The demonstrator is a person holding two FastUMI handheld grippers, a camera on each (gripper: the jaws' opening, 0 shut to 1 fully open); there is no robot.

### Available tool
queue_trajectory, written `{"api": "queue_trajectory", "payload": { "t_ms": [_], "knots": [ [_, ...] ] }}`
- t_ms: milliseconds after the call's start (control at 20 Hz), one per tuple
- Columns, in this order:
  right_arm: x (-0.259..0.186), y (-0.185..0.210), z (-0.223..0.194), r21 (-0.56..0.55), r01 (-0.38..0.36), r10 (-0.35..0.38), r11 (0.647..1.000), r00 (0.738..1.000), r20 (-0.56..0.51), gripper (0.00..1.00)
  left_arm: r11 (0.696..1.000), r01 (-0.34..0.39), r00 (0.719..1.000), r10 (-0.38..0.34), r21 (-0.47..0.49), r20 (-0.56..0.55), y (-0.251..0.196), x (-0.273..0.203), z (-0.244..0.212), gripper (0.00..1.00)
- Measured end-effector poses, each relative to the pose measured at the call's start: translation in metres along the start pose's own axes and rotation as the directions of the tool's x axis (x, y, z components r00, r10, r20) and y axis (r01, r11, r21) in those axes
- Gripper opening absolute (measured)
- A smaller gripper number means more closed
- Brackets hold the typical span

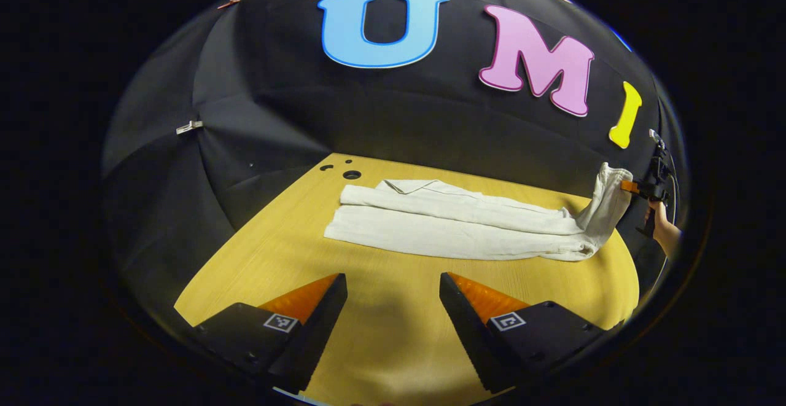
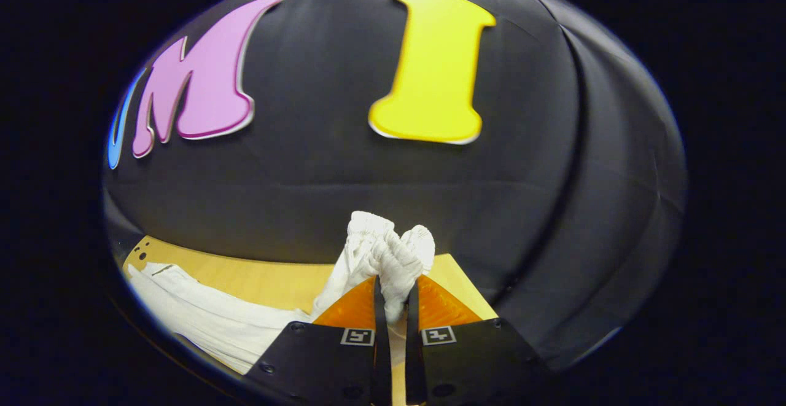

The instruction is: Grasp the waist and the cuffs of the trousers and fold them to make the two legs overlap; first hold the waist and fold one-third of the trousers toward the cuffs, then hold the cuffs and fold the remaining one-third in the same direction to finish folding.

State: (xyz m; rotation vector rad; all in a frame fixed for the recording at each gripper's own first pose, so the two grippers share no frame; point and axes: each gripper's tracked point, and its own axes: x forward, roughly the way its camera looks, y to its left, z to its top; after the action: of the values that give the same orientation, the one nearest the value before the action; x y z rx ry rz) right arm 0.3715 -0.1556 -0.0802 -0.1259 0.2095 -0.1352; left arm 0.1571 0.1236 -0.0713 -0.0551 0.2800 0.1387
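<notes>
trousers (image 1: 454, 225) end lifted, right gripper (image 2: 393, 298) clamped

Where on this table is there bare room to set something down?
The table is bare between the left gripper and the trousers, and left of them by the holes. The far right is crowded: the right gripper lifts one trouser end.

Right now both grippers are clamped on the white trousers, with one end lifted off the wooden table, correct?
Not quite. Only the right gripper is clamped on the trousers; the right gripper view shows cloth bunched between its closed jaws, lifted off the table. The left gripper view shows the left gripper with jaws wide apart, holding nothing, short of the trousers.
</notes>
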Motion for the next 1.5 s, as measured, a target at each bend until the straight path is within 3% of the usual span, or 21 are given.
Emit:
{"api": "queue_trajectory", "payload": {
  "t_ms": [150, 350, 450, 750, 900, 1000, 1100, 1200, 1250, 1300, 1350, 1500],
  "knots": [
    [-0.003, 0.063, 0.010, -0.015, -0.075, 0.076, 0.997, 0.997, 0.028, 0.12, 1.000, -0.009, 1.000, 0.009, -0.030, 0.000, 0.023, -0.005, 0.006, 0.98],
    [-0.014, 0.120, -0.001, -0.047, -0.109, 0.112, 0.993, 0.993, 0.048, 0.13, 0.977, 0.000, 1.000, 0.005, -0.213, 0.022, 0.049, 0.001, 0.012, 0.96],
    [-0.019, 0.155, -0.016, -0.043, -0.143, 0.144, 0.989, 0.989, 0.024, 0.13, 0.967, -0.008, 0.999, 0.020, -0.256, 0.043, 0.063, 0.013, 0.016, 0.96],
    [-0.031, 0.225, -0.069, -0.097, -0.173, 0.172, 0.980, 0.985, -0.018, 0.13, 0.966, 0.015, 0.997, 0.004, -0.259, 0.072, 0.076, 0.060, 0.017, 0.96],
    [-0.036, 0.257, -0.114, -0.127, -0.210, 0.200, 0.970, 0.976, -0.083, 0.18, 0.964, 0.015, 0.995, 0.011, -0.264, 0.095, 0.072, 0.084, 0.019, 0.96],
    [-0.043, 0.272, -0.137, -0.124, -0.258, 0.241, 0.958, 0.961, -0.138, 0.34, 0.960, 0.028, 0.994, 0.002, -0.277, 0.108, 0.060, 0.105, 0.027, 0.96],
    [-0.056, 0.285, -0.153, -0.069, -0.317, 0.301, 0.946, 0.936, -0.184, 0.51, 0.970, -0.028, 0.995, 0.050, -0.241, 0.082, 0.070, 0.130, 0.028, 0.95],
    [-0.062, 0.284, -0.161, -0.062, -0.326, 0.309, 0.943, 0.930, -0.198, 0.65, 0.976, -0.088, 0.994, 0.099, -0.200, 0.046, 0.081, 0.159, 0.030, 0.96],
    [-0.069, 0.281, -0.163, -0.066, -0.331, 0.313, 0.941, 0.929, -0.198, 0.75, 0.976, -0.098, 0.994, 0.106, -0.195, 0.034, 0.083, 0.172, 0.032, 0.96],
    [-0.074, 0.275, -0.164, -0.072, -0.325, 0.305, 0.943, 0.931, -0.200, 0.95, 0.975, -0.097, 0.994, 0.103, -0.201, 0.023, 0.082, 0.186, 0.032, 0.96],
    [-0.078, 0.266, -0.166, -0.074, -0.312, 0.291, 0.947, 0.933, -0.212, 0.99, 0.975, -0.090, 0.995, 0.095, -0.205, 0.013, 0.081, 0.198, 0.033, 0.96],
    [-0.104, 0.241, -0.163, -0.055, -0.277, 0.259, 0.959, 0.939, -0.225, 0.99, 0.986, -0.072, 0.997, 0.072, -0.151, -0.002, 0.077, 0.238, 0.038, 0.96]
  ]
}}
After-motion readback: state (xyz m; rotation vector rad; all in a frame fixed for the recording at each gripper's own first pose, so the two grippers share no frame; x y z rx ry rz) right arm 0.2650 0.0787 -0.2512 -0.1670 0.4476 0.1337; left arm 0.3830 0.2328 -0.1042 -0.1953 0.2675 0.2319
